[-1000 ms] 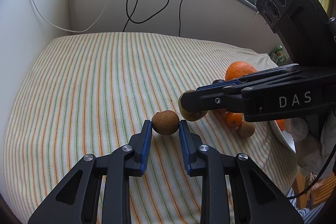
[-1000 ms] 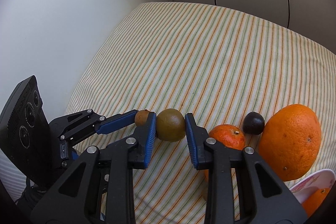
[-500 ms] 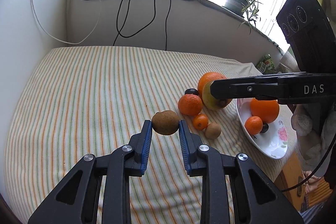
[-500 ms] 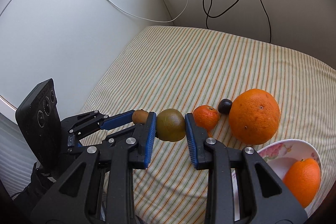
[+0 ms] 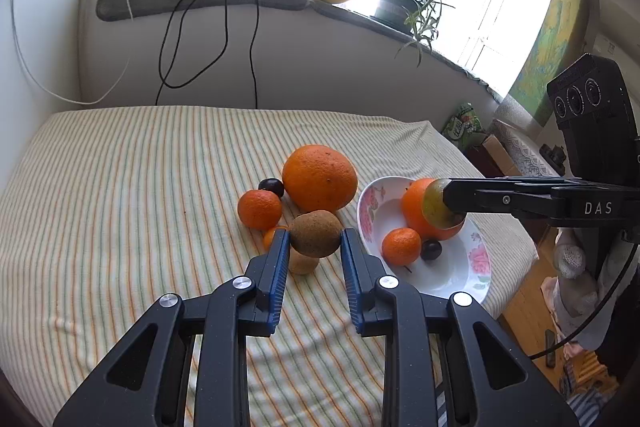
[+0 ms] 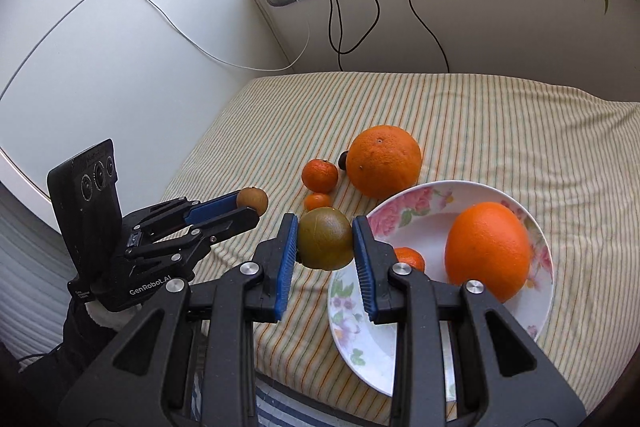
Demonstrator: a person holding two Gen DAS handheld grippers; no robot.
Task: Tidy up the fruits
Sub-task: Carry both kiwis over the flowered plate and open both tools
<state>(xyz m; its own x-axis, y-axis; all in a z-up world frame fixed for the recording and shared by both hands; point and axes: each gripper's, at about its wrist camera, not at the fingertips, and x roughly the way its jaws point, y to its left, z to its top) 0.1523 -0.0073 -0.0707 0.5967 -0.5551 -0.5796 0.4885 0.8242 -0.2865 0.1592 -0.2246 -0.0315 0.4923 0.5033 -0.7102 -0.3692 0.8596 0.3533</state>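
Note:
My left gripper [image 5: 314, 247] is shut on a brown kiwi [image 5: 316, 231] and holds it in the air above the striped cloth; it also shows in the right wrist view [image 6: 252, 200]. My right gripper [image 6: 324, 247] is shut on a greenish-brown round fruit [image 6: 325, 245] and holds it at the left rim of the floral plate [image 6: 404, 203]. In the left wrist view that fruit [image 5: 438, 203] hangs over the plate [image 5: 370, 203]. The plate holds an orange [image 6: 488, 257], a mandarin [image 5: 401, 246] and a dark plum [image 5: 431, 249].
On the cloth left of the plate lie a big orange [image 5: 319, 178], a mandarin [image 5: 259, 209], a small mandarin [image 6: 318, 201], a dark plum [image 5: 271, 185] and a small brown fruit [image 5: 302, 263]. A wall with hanging cables [image 5: 224, 39] stands behind. The bed edge [image 6: 320, 383] is close below the plate.
Both grippers have risen and pulled back with their fruits. The right gripper has moved right, from over the loose fruits to the plate's rim. The plate and windowsill have come into view.

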